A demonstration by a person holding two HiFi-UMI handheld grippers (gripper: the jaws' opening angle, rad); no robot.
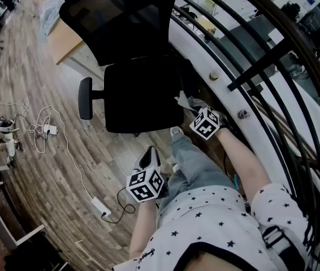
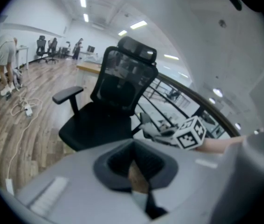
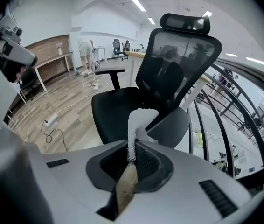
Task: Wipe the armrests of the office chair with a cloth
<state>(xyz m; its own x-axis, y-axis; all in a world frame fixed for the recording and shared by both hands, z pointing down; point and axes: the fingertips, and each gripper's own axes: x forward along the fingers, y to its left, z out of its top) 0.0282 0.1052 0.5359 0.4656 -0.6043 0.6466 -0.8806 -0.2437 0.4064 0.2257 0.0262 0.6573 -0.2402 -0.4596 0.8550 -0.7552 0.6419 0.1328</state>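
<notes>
The cloth [image 1: 189, 102] lay bunched at the right edge of the office chair [image 1: 140, 95] seat in the head view, right at the tip of the right gripper [image 1: 197, 113]. The left gripper [image 1: 148, 161] was held apart from the chair, over the wooden floor [image 1: 47, 168], nearer to the person's body. The chair's left armrest [image 1: 85, 97] stood bare on the far side of the seat.

In the left gripper view, the left gripper [image 2: 139, 171] had its jaws pressed together with nothing between them. The chair [image 2: 104, 120] stood ahead, with the cloth [image 2: 156, 130] beside the seat at the right gripper's marker cube [image 2: 191, 132].

In the right gripper view, the right gripper [image 3: 130, 158] pinched the pale cloth [image 3: 139, 121], which rose from the jaws in front of the near armrest [image 3: 173, 127]. The far armrest [image 3: 108, 71] was well apart from it.
</notes>
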